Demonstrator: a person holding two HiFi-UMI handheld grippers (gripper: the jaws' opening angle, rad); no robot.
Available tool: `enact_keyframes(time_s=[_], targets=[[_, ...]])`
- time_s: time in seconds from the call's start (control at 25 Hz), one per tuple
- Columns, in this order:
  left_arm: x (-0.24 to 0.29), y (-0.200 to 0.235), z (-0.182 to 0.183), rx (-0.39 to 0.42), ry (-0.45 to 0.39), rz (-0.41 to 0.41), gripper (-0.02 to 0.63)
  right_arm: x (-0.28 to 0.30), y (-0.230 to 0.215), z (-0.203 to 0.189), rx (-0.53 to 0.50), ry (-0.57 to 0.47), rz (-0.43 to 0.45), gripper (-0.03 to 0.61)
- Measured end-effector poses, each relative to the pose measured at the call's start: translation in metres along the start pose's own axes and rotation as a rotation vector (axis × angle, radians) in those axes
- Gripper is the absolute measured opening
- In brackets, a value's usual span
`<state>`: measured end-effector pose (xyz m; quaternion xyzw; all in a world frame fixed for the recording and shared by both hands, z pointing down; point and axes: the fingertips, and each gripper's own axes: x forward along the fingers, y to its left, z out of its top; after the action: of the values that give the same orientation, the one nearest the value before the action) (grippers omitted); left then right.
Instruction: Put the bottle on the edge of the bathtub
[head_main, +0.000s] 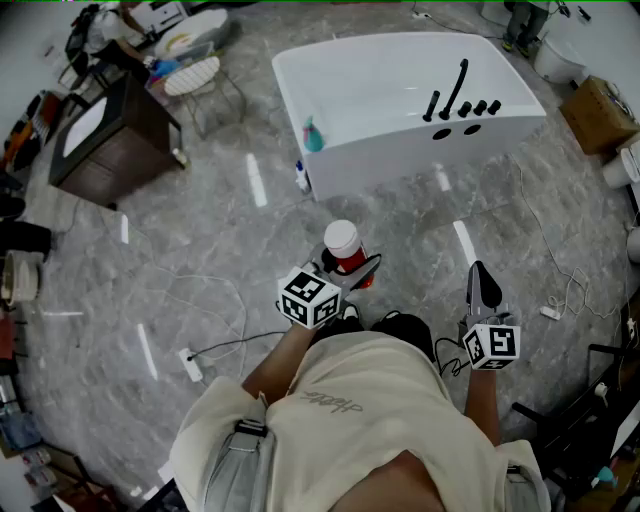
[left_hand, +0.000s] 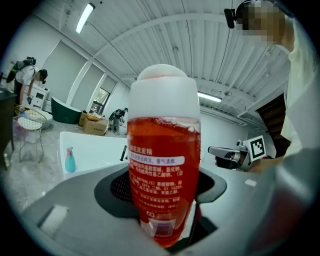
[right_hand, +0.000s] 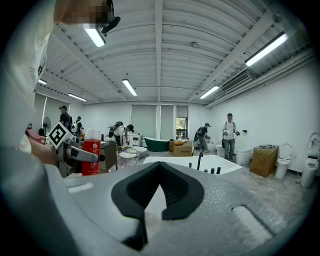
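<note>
One cylindrical bottle (left_hand: 162, 170) (translucent red, white-capped)

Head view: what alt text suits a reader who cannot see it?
From above: the left tool grips a red bottle with a white cap, short of a white bathtub on a grey floor. The right tool is shut, empty.

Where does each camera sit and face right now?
Head view: on the head, steeply down at bathtub; torso, left gripper, right gripper show.
Left gripper view: on it, along jaws clamped on the bottle; right gripper, sleeve show.
Right gripper view: on it, toward bathtub over shut, empty jaws; left gripper shows.
All show bathtub, bottle.
</note>
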<state>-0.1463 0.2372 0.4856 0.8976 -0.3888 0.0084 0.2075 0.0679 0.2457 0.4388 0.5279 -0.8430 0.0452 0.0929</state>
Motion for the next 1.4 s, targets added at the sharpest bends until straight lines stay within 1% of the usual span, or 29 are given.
enact_keyframes(time_s=[0.2,0.32,0.4,0.48,0.6,0.72,0.88,0.96,1.04,1.2,1.24,1.28,1.32,1.4], targets=[[0.016,0.008,0.004,-0.005,-0.008,-0.027,0.302,0.009,-0.005,0.003,-0.015,-0.003,-0.012,0.002],[0.022,0.013,-0.001,-0.015,0.006,-0.039,0.303,0.008,-0.01,0.002,0.004,-0.015,-0.046,0.002],[0.026,0.017,0.0,-0.007,0.012,-0.05,0.304,0.009,-0.014,0.003,0.009,-0.026,-0.074,0.002],[0.035,0.022,0.001,-0.009,0.022,-0.059,0.302,0.015,-0.017,0.0,0.017,-0.016,-0.08,0.002],[0.047,0.024,-0.001,-0.035,0.052,-0.079,0.304,0.021,-0.016,-0.012,0.053,0.029,-0.053,0.002],[0.061,0.028,0.0,-0.034,0.076,-0.097,0.304,0.038,-0.019,-0.022,0.082,0.063,-0.02,0.002],[0.09,0.045,-0.009,-0.061,0.123,-0.069,0.304,0.072,-0.029,-0.033,0.072,0.091,0.034,0.002],[0.104,0.053,-0.007,-0.072,0.147,-0.051,0.304,0.092,-0.039,-0.033,0.079,0.095,0.063,0.002],[0.121,0.063,0.003,-0.066,0.167,-0.039,0.304,0.117,-0.053,-0.026,0.09,0.079,0.088,0.002],[0.161,0.086,0.03,0.003,0.205,-0.017,0.304,0.162,-0.081,-0.016,0.116,0.05,0.112,0.002],[0.173,0.092,0.039,0.009,0.207,-0.011,0.304,0.171,-0.087,-0.016,0.118,0.047,0.116,0.002],[0.186,0.097,0.051,-0.002,0.199,-0.006,0.304,0.179,-0.095,-0.015,0.112,0.045,0.119,0.002],[0.199,0.103,0.064,-0.031,0.178,-0.004,0.304,0.187,-0.103,-0.015,0.102,0.047,0.12,0.002],[0.223,0.112,0.092,-0.117,0.11,-0.008,0.304,0.2,-0.121,-0.02,0.086,0.057,0.123,0.002]])
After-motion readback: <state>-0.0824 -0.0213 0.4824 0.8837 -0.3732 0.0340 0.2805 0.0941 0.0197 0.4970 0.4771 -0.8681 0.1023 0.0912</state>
